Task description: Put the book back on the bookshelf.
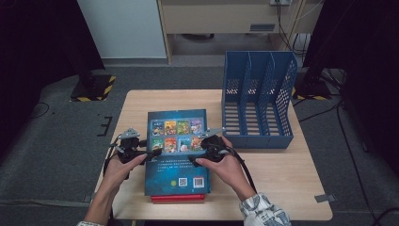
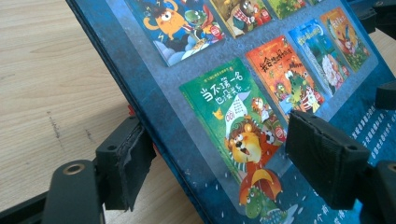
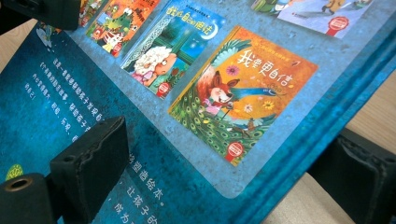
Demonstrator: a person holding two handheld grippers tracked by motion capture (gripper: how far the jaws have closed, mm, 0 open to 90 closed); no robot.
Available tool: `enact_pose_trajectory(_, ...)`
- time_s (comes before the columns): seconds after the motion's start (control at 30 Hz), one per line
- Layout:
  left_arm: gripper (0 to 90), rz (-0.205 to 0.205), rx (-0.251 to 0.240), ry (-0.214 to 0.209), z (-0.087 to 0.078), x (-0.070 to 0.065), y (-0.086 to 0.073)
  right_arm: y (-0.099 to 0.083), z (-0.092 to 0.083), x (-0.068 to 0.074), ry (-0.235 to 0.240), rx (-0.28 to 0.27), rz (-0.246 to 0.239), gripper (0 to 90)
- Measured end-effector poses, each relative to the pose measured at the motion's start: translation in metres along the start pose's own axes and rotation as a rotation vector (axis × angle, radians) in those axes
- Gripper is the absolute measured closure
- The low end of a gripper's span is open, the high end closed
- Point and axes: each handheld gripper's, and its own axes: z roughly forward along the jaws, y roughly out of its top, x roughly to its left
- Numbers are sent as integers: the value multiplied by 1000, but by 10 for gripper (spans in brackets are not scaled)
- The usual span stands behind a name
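Blue book lies flat atop red book, table centre, back cover up; blue file rack at 1 o'clock from it, slots vacant. Judgement: early stage, grasp forming, lift and filing left. Left gripper at book's 9 o'clock edge, right gripper at 3 o'clock edge. Gripper views add detail: each straddles blue cover's edge, jaws spread, one pad above, one below, not yet pinching. High view alone places rack.

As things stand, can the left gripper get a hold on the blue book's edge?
Probably yes. The left gripper already straddles the blue book: one jaw sits under its edge, the other above the cover, nothing between. The pads do not look pressed on yet.
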Motion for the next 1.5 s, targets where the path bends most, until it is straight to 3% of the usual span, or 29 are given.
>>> enact_pose_trajectory(0.27,271,13,1,16,-4,-1,8,6,-3,-1,-11,-12,-14,106)
enact_pose_trajectory(0.53,328,14,-31,12,-12,1,12,15,-10,1,-46,3,-24,141)
enact_pose_trajectory(0.67,351,9,-48,24,-19,4,16,19,-16,-2,-27,-51,-17,248)
enact_pose_trajectory(0.77,379,13,-61,27,-21,4,19,23,-20,-4,-41,-78,-23,266)
enact_pose_trajectory(0.87,386,40,-54,45,-22,3,28,27,-21,-5,-54,-72,-27,267)
enact_pose_trajectory(1.13,408,41,-61,67,-24,4,39,37,-21,-7,-83,-69,-48,271)
enact_pose_trajectory(1.5,443,50,-58,55,-29,9,47,49,-24,-7,-101,-61,-49,303)
